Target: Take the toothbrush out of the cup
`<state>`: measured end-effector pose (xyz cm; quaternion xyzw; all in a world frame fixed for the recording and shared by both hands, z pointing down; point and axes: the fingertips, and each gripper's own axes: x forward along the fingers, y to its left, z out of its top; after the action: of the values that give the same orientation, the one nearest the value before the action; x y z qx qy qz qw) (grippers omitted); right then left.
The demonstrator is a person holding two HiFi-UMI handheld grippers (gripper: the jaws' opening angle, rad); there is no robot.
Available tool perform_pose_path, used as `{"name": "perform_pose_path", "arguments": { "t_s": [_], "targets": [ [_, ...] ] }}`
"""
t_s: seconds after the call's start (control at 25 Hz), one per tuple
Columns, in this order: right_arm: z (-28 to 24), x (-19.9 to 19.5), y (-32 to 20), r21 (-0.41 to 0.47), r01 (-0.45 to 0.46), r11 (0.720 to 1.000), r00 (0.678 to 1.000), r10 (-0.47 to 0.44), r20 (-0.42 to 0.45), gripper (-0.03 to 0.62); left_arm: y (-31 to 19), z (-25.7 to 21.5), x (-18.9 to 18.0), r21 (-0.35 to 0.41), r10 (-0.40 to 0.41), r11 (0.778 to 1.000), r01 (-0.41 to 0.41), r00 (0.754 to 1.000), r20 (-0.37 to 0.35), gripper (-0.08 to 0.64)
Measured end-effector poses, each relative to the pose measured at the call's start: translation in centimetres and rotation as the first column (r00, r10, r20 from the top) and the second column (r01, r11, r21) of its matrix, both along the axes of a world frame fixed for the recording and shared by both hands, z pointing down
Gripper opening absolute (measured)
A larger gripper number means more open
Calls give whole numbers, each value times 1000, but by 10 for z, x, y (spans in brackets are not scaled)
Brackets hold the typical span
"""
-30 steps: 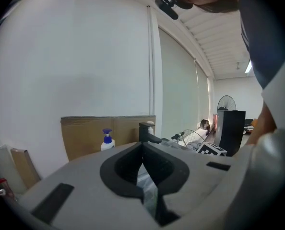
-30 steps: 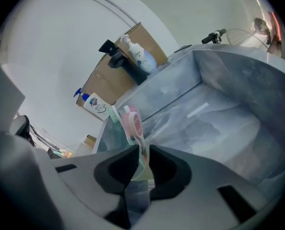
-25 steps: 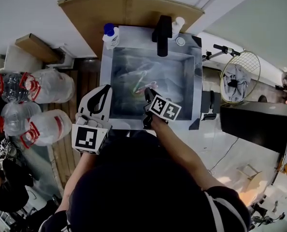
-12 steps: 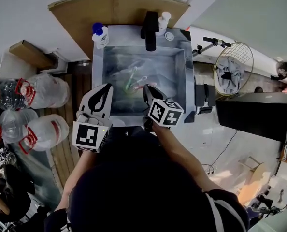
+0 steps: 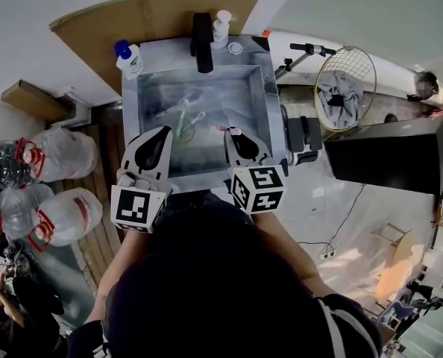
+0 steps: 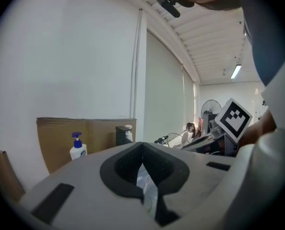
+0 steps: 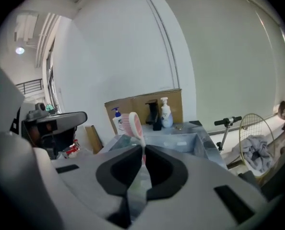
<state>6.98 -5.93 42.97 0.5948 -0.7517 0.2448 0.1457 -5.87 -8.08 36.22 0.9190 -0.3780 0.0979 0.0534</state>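
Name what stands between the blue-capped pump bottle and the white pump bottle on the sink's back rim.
The black faucet stands between the blue-capped bottle and the white bottle; the head view shows it plainly.

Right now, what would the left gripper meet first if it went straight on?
Probably the black faucet at the back of the sink; the left gripper seems to point level over it.

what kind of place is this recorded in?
Probably a mock washstand in an office or lab, not a real bathroom: a stainless steel sink with a black faucet stands against a sheet of brown cardboard, with big clear plastic water jugs on the floor beside it.
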Motion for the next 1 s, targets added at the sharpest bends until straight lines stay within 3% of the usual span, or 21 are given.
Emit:
{"name": "perform_pose_path", "arguments": {
  "t_s": [0.16, 0.4, 0.56, 0.8, 1.0],
  "targets": [
    [11, 26, 11, -43, 2, 999, 995, -6, -97, 44, 0, 1, 14, -1, 24, 1000, -24, 1000, 2, 23],
    [53, 64, 29, -236, 0, 972, 994, -26, -108, 44, -3, 3, 22, -14, 20, 1000, -20, 1000, 6, 23],
    [91, 76, 35, -390, 45, 920, 997, -67, -43, 44, -3, 7, 17, -23, 0, 1000, 1, 1000, 17, 22],
    [136, 71, 30, -569, 163, 806, 987, -128, 101, 44, -1, 16, -3, -62, -67, 996, 69, 997, 38, 23],
    [162, 77, 14, -621, 152, 769, 986, -75, 148, 44, -1, 18, -20, -64, -116, 991, 119, 992, 46, 23]
  ]
}}
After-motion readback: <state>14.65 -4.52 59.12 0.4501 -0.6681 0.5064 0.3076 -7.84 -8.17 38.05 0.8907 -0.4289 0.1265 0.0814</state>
